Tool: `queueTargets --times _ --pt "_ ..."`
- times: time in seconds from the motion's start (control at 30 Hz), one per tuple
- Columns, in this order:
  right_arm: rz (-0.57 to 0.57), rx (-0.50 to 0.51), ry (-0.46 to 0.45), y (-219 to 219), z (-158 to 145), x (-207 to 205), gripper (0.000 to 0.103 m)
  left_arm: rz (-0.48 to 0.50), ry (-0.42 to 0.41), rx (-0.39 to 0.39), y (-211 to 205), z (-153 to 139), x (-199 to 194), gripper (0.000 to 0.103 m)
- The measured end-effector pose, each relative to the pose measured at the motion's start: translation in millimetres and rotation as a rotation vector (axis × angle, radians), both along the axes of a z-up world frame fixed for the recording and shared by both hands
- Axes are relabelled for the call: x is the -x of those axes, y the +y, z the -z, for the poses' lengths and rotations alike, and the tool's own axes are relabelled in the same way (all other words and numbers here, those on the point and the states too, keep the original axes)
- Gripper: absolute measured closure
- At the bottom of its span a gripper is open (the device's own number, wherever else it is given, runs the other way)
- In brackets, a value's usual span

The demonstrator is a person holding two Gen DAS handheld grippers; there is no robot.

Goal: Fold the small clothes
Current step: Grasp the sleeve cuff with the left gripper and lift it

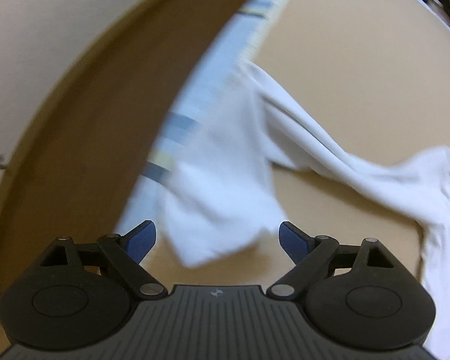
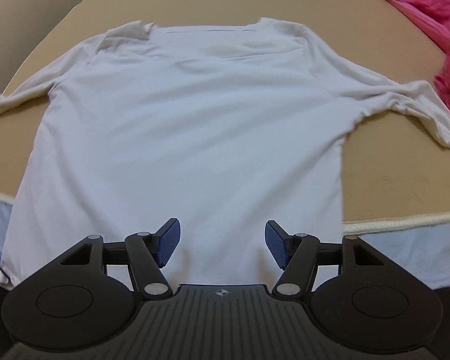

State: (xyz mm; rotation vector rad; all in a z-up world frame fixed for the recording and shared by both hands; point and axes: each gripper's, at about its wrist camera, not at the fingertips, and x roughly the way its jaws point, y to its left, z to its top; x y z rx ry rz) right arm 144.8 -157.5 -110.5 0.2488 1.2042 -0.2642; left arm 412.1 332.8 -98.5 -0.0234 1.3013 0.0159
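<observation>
A white long-sleeved shirt (image 2: pixel 189 114) lies spread flat on the tan table (image 2: pixel 399 174), its hem hanging over the near edge and both sleeves stretched out sideways. My right gripper (image 2: pixel 222 244) is open over the hem, with nothing between its blue pads. In the left wrist view, one sleeve (image 1: pixel 222 186) of the shirt runs across the table and its cuff end lies just ahead of my left gripper (image 1: pixel 217 240), which is open and empty. This view is blurred.
A pink patterned cloth (image 2: pixel 429 15) lies bunched at the far right of the table. A light blue striped fabric (image 1: pixel 189 126) hangs along the table edge; it also shows in the right wrist view (image 2: pixel 399 249).
</observation>
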Motion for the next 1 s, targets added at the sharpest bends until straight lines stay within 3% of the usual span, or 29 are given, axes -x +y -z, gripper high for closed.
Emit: queueTargets --times 0.07,0.13,0.23,0.27,0.3,0.37,0.43,0.5,0.63,0.73,0.9,1.0 --pt "-0.039 0.015 0.006 11.3 -0.2 -3.6 0.038 0.021 0.019 0.009 -12.8 10.3 -6.0 0.007" --pt "-0.067 0.031 0.006 21.7 -2.4 -5.5 0.038 0.008 0.052 -0.033 -24.6 23.3 -18.1 0.005" --pt "-0.094 0.045 0.004 31.7 -7.1 -5.0 0.037 0.024 0.102 -0.078 -37.3 34.5 -26.1 0.048" --pt "-0.101 0.054 0.006 33.3 -8.7 -4.3 0.037 0.056 0.099 -0.077 -41.9 28.3 -24.3 0.09" --pt "-0.108 0.066 0.006 34.5 -10.1 -3.3 0.037 0.081 0.112 -0.076 -44.6 21.3 -21.9 0.096" --pt "-0.116 0.084 0.003 33.3 -11.8 -2.3 0.037 0.117 0.144 0.041 -42.7 -4.4 -11.5 0.097" --pt "-0.118 0.088 0.003 31.2 -10.5 -3.3 0.037 0.153 0.111 0.152 -41.3 -47.2 6.8 0.097" --pt "-0.1 0.081 0.001 28.8 -7.9 -5.9 0.037 0.208 0.059 0.268 -47.2 -94.8 26.3 0.096" --pt "-0.075 0.044 -0.024 24.2 -7.5 -7.4 0.037 0.265 -0.099 0.393 -48.8 -189.0 58.0 0.096" --pt "-0.071 0.033 -0.051 23.2 -10.3 -4.3 0.037 0.241 -0.165 0.428 -55.9 -230.2 61.5 0.096" --pt "-0.038 0.013 -0.079 13.2 -14.9 8.5 0.037 0.167 -0.196 0.44 -67.6 -266.2 42.8 0.096" --pt "-0.012 0.011 -0.072 3.0 -12.6 16.6 0.037 0.149 -0.266 0.481 -65.6 -315.7 25.2 0.096"
